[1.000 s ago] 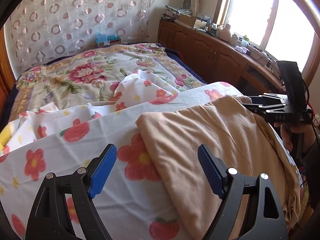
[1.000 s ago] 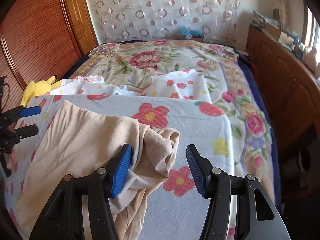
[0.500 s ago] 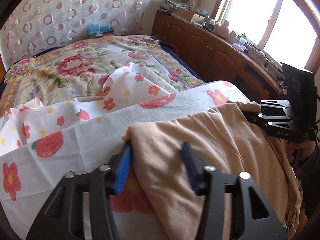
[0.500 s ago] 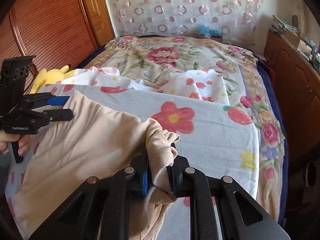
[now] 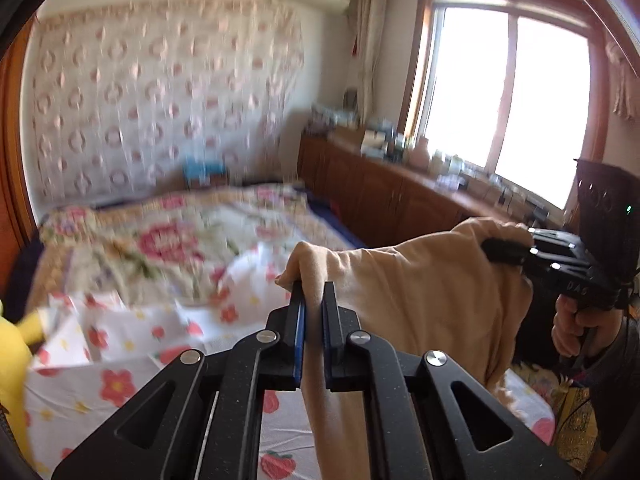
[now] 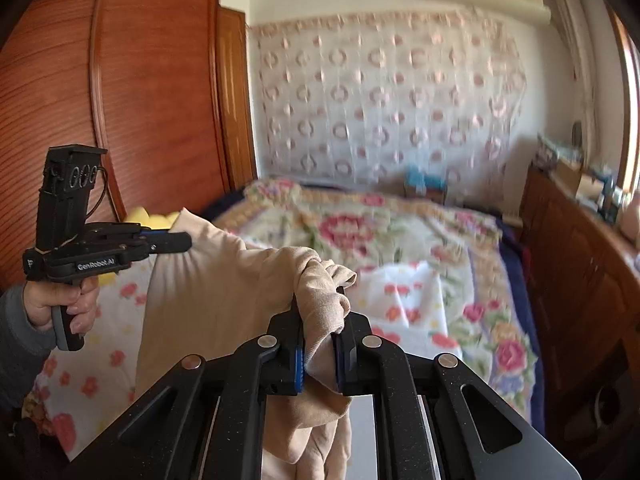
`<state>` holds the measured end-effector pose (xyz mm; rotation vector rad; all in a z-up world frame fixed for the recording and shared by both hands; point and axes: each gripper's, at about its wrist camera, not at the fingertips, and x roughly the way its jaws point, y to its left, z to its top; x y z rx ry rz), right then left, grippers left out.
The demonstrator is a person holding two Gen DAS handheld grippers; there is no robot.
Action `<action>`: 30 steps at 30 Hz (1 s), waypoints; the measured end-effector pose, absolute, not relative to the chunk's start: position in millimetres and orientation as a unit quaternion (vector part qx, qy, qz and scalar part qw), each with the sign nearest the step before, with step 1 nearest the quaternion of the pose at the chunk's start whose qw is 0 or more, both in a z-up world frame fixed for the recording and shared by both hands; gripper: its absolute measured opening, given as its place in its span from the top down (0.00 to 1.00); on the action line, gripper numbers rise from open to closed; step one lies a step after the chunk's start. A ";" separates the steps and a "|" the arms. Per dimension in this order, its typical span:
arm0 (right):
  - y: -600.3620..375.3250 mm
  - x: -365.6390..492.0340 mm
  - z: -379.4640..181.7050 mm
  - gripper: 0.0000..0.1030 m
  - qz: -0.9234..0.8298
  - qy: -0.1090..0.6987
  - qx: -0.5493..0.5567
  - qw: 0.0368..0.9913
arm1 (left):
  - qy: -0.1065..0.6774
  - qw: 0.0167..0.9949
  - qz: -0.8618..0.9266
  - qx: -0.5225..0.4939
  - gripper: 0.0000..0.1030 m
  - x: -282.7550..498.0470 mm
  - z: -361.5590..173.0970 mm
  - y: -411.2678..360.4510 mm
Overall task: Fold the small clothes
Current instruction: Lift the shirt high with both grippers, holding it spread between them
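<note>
step: both grippers, left gripper point(image 5: 314, 300) and right gripper point(image 6: 318, 322), clamped on beige garment point(image 5: 420, 304), raised above bed point(image 6: 400, 240). right jaws closing on cloth. next: spread flat, then fold.

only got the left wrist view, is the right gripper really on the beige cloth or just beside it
Observer: On it. The right gripper has a bunched corner of the beige cloth between its pads, and its jaws are closing on it.
Operator: whats off to my left
Observer: A tall wooden wardrobe beside the bed.
Operator: who holds my gripper
Observer: A hand in a grey sleeve holds the left gripper by its handle.
</note>
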<state>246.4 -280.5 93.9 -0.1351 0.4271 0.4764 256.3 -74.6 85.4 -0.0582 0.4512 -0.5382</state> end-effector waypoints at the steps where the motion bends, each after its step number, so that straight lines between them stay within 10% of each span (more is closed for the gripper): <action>1: -280.2 233.1 105.9 0.90 0.234 0.193 -0.068 0.950 | 0.201 0.943 -0.262 -0.029 0.92 243.6 101.4 -68.0; 19: -267.0 43.1 238.2 0.90 0.283 0.015 -0.108 0.953 | 0.019 0.974 -0.224 -0.021 0.93 71.5 231.9 16.0; 30: -250.8 209.7 124.7 0.84 0.257 0.210 -0.137 0.933 | 0.246 0.952 -0.184 0.000 0.92 217.7 91.3 4.3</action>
